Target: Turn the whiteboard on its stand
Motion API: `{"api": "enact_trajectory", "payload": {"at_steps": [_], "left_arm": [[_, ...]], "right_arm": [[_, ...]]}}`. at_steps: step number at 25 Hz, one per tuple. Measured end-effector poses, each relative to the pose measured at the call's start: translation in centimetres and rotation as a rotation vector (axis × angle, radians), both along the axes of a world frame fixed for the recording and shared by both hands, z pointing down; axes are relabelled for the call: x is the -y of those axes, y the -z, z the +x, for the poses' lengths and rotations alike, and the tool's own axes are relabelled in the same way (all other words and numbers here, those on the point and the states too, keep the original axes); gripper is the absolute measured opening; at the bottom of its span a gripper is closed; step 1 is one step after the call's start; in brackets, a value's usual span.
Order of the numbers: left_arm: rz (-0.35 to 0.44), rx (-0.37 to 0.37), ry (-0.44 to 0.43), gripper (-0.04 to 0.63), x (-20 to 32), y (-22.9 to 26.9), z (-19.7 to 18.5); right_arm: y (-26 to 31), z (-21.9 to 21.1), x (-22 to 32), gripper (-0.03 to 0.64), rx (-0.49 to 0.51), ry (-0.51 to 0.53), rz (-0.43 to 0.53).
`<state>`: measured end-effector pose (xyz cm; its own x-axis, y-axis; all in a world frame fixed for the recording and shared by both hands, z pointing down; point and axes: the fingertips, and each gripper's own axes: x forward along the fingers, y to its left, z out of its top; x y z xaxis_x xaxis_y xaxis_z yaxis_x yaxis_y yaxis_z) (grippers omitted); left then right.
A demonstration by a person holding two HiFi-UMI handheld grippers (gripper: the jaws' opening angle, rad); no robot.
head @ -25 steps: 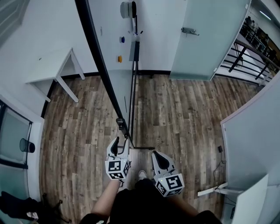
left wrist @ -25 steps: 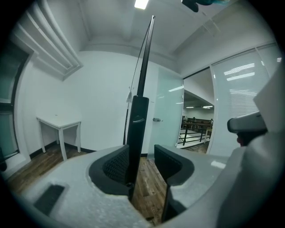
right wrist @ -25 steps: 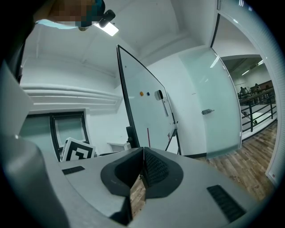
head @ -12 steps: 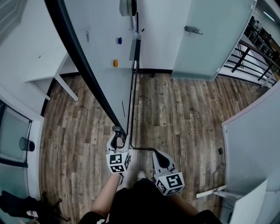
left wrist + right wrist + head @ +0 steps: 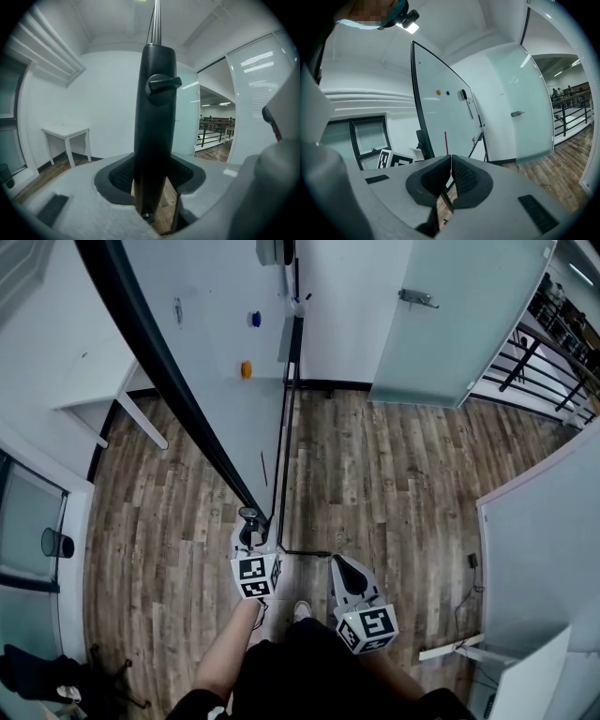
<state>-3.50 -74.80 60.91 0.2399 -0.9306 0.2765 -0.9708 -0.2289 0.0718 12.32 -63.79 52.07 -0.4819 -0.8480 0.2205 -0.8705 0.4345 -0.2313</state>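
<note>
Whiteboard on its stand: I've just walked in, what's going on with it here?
A person is working the whiteboard with two hand-held grippers. The left hand-held gripper has the board's black frame edge between its jaws, which have just been closing on it. The right hand-held gripper is beside it, jaws together, holding nothing. The board sits on its stand.

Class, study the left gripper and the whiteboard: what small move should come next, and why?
Probably push the left gripper sideways, to turn the whiteboard on its stand. Its jaws, just closing, have the board's black frame between them, pads seemingly against it; the right gripper is shut, empty.
</note>
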Motion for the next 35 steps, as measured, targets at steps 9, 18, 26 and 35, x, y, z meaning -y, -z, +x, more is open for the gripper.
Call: {"api": "enact_trajectory", "payload": {"at_steps": [9, 18, 26, 35], "left_arm": [[0.004, 0.011, -0.042, 0.198, -0.6, 0.2, 0.1], [0.004, 0.012, -0.047, 0.198, -4.2, 0.0, 0.0], [0.001, 0.019, -0.049, 0.198, -9.1, -0.5, -1.2], [0.007, 0.017, -0.062, 0.198, -15.7, -0.4, -2.4]], "right_arm": [[0.0, 0.2, -1.3, 0.014, -0.004, -0.033, -0.012], [0.4, -0.5, -4.9, 0.014, -0.022, -0.043, -0.001], [0.3, -1.3, -9.3, 0.014, -0.028, -0.074, -0.002], [0.4, -2.8, -15.6, 0.014, -0.034, -0.102, 0.010]]}}
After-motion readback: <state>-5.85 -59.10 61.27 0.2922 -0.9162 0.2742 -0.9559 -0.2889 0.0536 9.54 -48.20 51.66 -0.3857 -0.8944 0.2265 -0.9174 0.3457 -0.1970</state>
